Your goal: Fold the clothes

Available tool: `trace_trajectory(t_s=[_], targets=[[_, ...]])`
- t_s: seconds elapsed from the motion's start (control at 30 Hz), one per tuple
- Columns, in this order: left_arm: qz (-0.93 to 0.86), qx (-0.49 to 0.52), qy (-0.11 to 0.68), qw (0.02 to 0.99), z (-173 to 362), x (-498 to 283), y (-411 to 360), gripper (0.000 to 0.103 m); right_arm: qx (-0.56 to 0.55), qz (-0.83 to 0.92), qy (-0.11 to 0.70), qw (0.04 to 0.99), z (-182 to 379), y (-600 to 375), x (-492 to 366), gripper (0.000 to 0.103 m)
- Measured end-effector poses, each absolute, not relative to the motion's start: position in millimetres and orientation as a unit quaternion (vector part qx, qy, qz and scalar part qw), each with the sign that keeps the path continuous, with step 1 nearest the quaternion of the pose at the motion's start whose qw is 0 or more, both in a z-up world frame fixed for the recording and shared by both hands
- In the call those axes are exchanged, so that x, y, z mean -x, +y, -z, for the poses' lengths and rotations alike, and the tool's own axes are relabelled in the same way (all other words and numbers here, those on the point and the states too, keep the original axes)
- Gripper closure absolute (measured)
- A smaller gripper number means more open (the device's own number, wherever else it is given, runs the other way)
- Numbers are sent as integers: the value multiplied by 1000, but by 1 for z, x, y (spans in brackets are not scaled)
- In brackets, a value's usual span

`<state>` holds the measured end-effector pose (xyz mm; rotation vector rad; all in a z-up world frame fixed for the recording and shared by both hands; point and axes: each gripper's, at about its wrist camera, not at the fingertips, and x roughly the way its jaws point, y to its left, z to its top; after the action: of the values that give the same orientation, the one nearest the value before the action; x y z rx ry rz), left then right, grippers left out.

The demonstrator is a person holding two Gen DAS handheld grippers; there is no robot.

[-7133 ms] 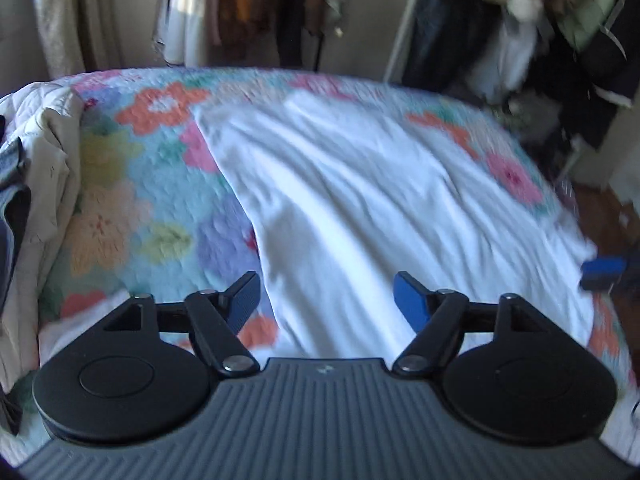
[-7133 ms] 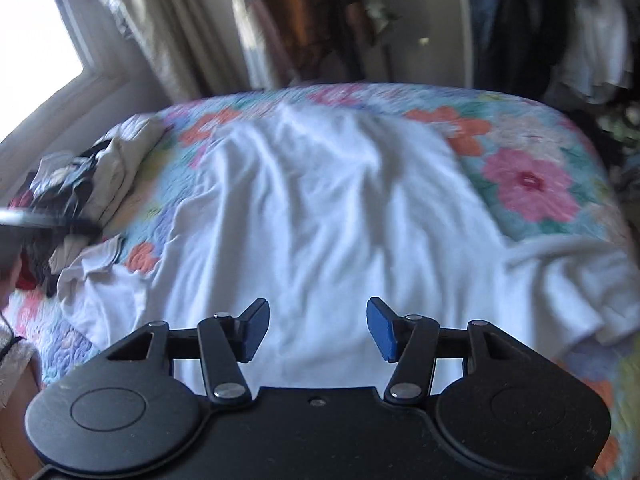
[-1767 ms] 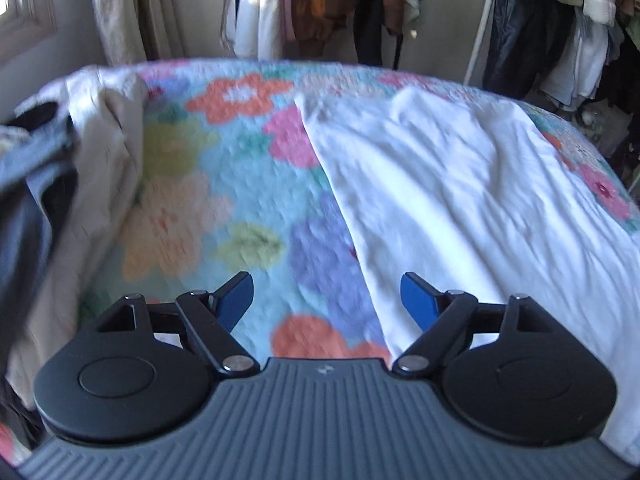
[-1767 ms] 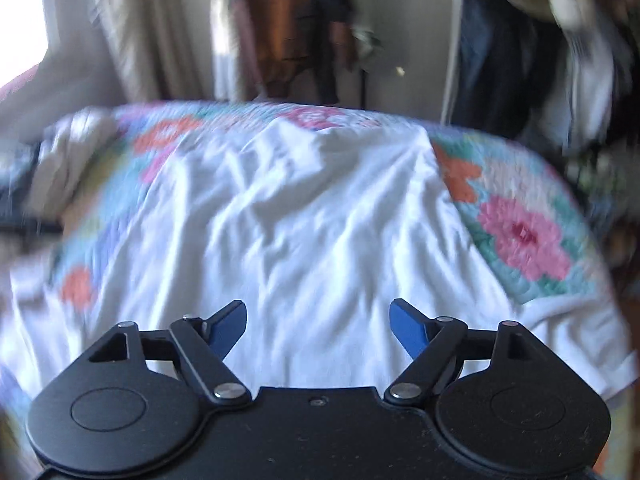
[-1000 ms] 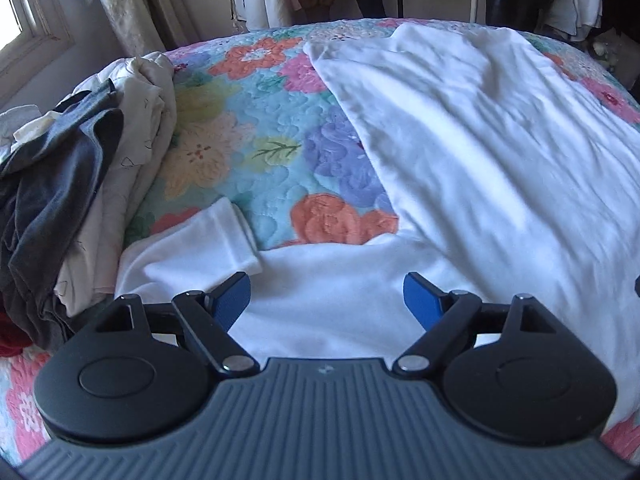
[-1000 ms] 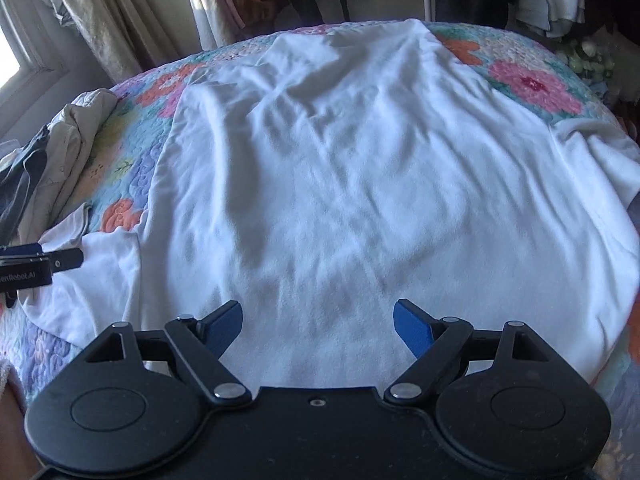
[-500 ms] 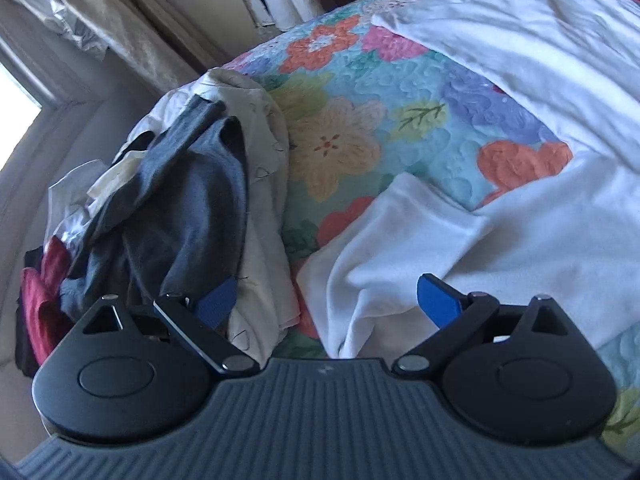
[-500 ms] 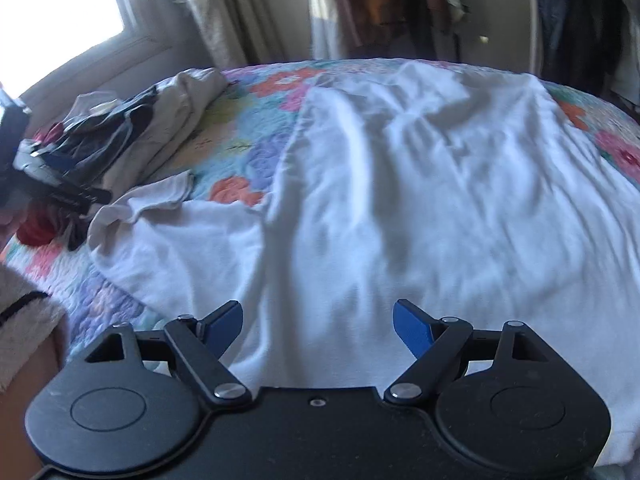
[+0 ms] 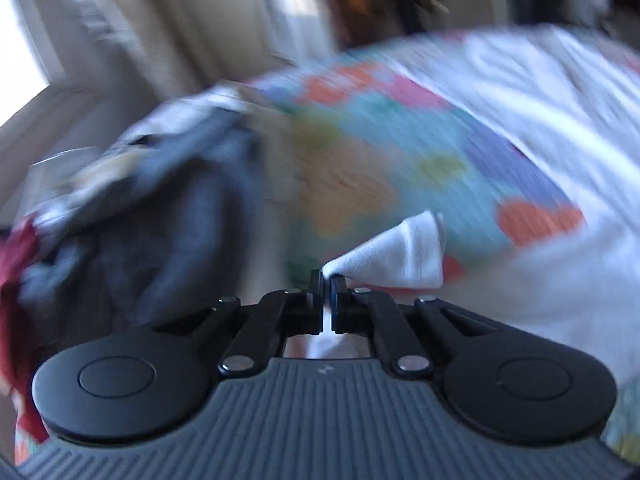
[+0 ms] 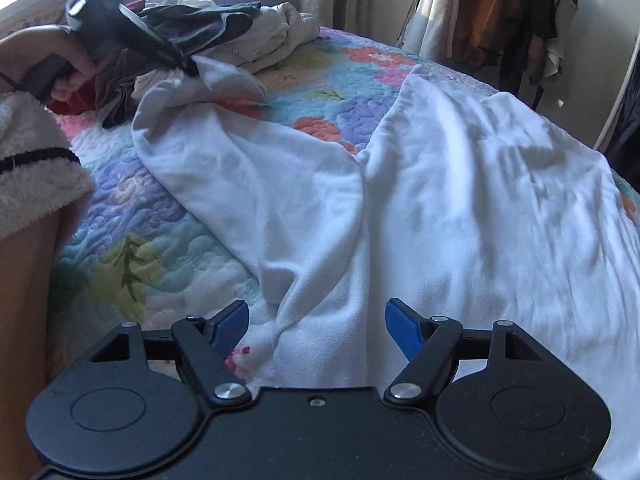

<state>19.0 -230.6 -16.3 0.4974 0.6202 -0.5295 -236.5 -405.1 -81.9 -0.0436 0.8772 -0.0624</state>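
Folding has barely begun: the white shirt (image 10: 460, 184) lies spread, wrinkled and unfolded, over most of the flowered quilt (image 10: 132, 256), and no crease is made yet. One sleeve (image 9: 404, 248) is lifted at its end, pinched between the shut jaws of the left gripper (image 9: 327, 280), which in the right wrist view sits far off near the heap of dark and pale clothes (image 10: 208, 24). The right gripper (image 10: 316, 326) hovers low over the near edge of the shirt, its jaws fairly wide and closing, with a ridge of white cloth lying between and below the blue pads (image 10: 402, 328) but not pressed by them. Bringing the sleeve across the body, then the other side and the halving, seems left to do.
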Motion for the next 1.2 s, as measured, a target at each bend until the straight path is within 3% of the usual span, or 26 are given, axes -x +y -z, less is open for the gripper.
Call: trace_trajectory(t_s=[0.17,0.3,0.33,0.37,0.5,0.77,0.8,0.83,0.87,0.9,1.0,1.07,1.2], targets=[[111,-230,245,935,-13,-19,-169,100,-27,18,440,897,97,-412,235,27],[82,-196,252,944,-16,-23,-136,100,14,45,433,900,104,-403,232,51],[79,-188,257,945,-16,-23,-130,100,16,43,429,902,102,-401,233,70],[76,-179,262,945,-16,-24,-123,100,20,36,427,903,100,-399,233,77],[26,-245,269,931,2,-13,-123,99,0,12,433,902,95,-400,238,83],[31,-219,291,931,-20,6,-112,96,-54,-32,454,889,91,-405,236,80],[53,-207,286,934,-30,12,-117,93,-77,-31,446,891,84,-410,238,71],[75,-195,281,937,-40,19,-122,81,-96,-26,436,894,76,-417,242,58],[95,-197,277,935,-50,27,-133,64,-106,-14,424,899,66,-424,247,52],[118,-203,269,934,-58,35,-149,57,-112,3,411,905,56,-433,252,45],[195,-214,246,925,-80,62,-201,48,-133,58,370,918,22,-466,274,43],[264,-200,250,910,-86,79,-239,37,-155,103,347,919,4,-493,290,39],[395,-184,270,858,-71,123,-338,36,-240,189,297,905,-15,-568,328,36]])
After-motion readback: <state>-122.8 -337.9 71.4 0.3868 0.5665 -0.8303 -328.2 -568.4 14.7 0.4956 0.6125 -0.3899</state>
